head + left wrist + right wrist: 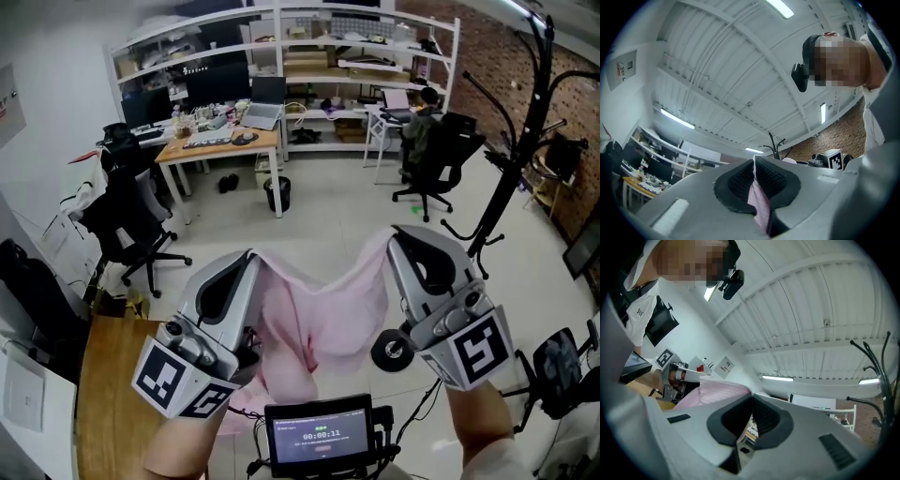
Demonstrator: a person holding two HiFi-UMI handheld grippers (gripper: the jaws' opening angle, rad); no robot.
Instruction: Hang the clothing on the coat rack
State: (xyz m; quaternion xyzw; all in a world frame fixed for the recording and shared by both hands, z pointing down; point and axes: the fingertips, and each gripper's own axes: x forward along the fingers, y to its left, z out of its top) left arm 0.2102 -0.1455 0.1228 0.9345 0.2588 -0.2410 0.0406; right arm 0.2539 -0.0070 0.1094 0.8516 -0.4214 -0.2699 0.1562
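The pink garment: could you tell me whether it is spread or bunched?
Spread: the pink garment sags between the left gripper and right gripper, each shut on an edge.

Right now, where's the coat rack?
Head view, far right: the coat rack stands by the brick wall, beyond the right tongs, just right of the black office chair.

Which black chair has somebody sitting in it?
The far chair at the back right, where a person sits facing the white shelves. The left chair near the wooden desk has nobody in it.
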